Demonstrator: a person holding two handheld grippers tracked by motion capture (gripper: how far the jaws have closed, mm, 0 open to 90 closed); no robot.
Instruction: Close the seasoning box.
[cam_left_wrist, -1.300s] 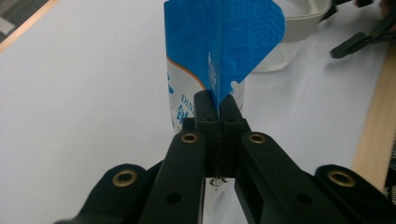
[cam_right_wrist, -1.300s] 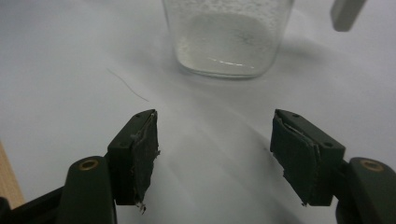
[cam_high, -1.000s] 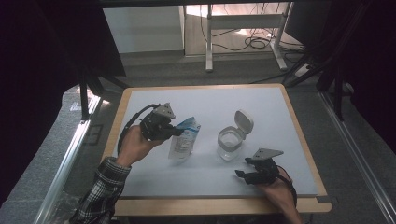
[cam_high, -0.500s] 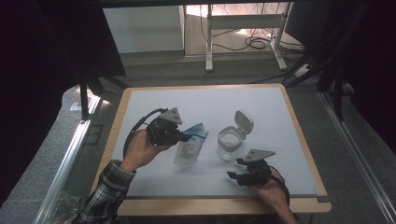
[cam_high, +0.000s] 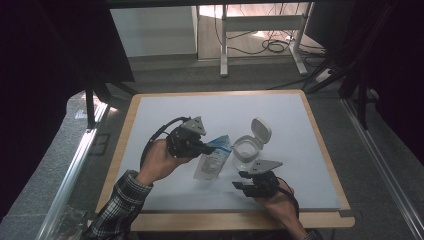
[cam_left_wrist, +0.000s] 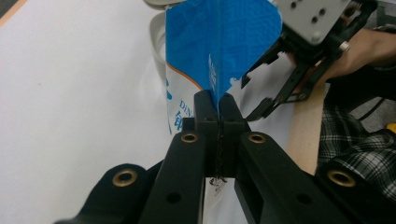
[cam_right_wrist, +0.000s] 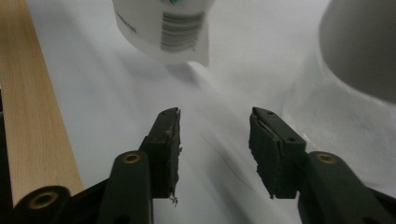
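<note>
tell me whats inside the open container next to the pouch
The container has its flip lid up; its inside looks pale and shows no clear contents. The pouch, clamped by the left gripper, hides its near-left side.

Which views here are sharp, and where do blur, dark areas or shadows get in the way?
High view: the white table is evenly lit, surroundings nearly black. Left gripper view: the blue-and-white pouch is soft up close, the jaws sharper. Right gripper view: the open right gripper is crisp; the pouch's barcode end and the container are blurred, with faint shadows.
</note>
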